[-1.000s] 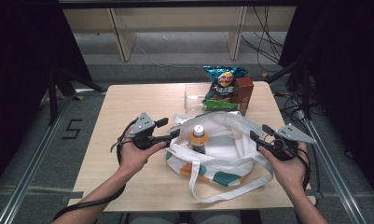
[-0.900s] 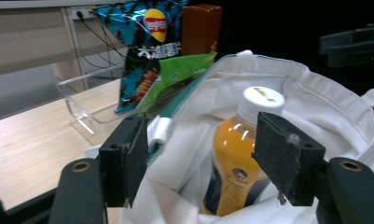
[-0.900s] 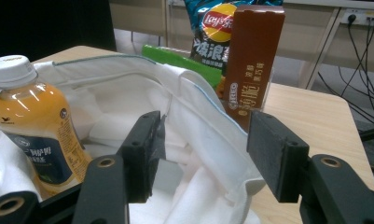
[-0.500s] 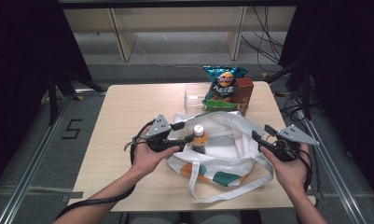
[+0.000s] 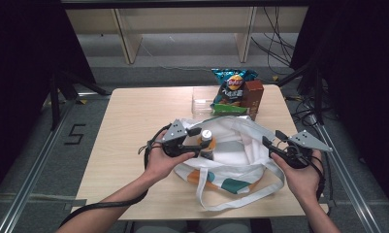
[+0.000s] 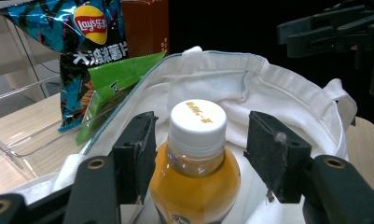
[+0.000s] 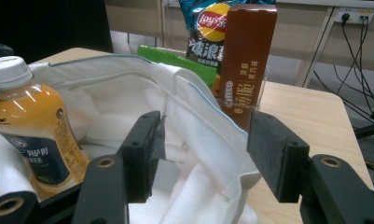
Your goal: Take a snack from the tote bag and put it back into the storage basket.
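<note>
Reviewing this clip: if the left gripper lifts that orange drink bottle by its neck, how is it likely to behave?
The bottle looks full nearly to its white cap, so probably heavy for its size. Its smooth rounded shoulder may slip between the jaws of the left gripper. Standing on the soft white bag, it could tip if nudged.

bottle of orange drink (image 6: 194,186): clear plastic with orange-yellow liquid, white screw cap with small golden print, dark blue label with white letters
cloth tote bag (image 5: 240,145): white, thin teal line along the rim, orange and teal shapes on the lower side
bag straps (image 5: 240,196): plain white
crisps packet (image 7: 208,23): blue-teal with black jagged pattern, yellow and red round logo, white letters
tall carton box (image 7: 245,56): brown, pale letters
flat packet (image 6: 114,81): bright green
storage box (image 5: 202,99): clear, no colour
wooden tabletop (image 5: 134,121): light beige
left claw (image 6: 198,154): black pads
right claw (image 7: 203,149): black pads
top plates of claws (image 5: 175,132): grey
</note>
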